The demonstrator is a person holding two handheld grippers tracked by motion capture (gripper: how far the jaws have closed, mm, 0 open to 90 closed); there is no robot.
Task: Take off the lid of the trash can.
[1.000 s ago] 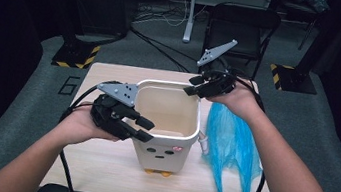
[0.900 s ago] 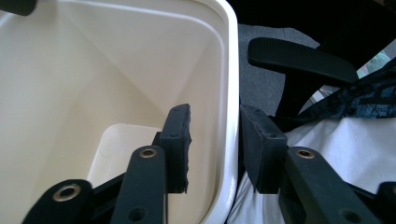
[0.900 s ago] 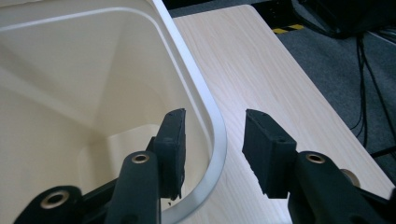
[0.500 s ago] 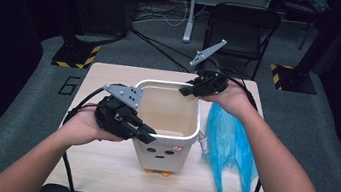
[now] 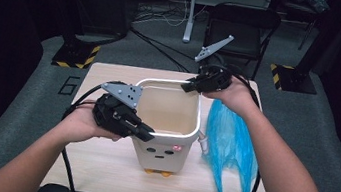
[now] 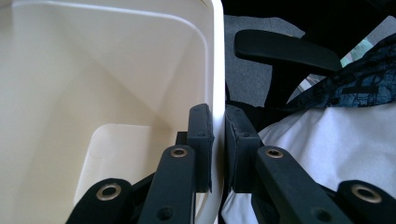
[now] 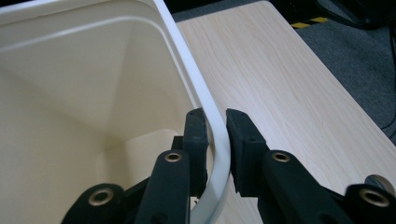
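- Now both tongs have come onto the rim of the cream-white square plastic bin with the little face on its front; a second ago the left gripper was just off the near-left corner, and the right gripper has drawn in along the far edge.
- Left jaws are clamped on the near wall, one inside, one outside, as the left gripper view shows.
- Right jaws straddle the far-right corner rim, pinching it or very nearly.
- That looks like a two-handed hold, ready for lifting or shifting the bin.
- It stands upright on the pale wooden table, with a crumpled blue plastic bag just beside it.
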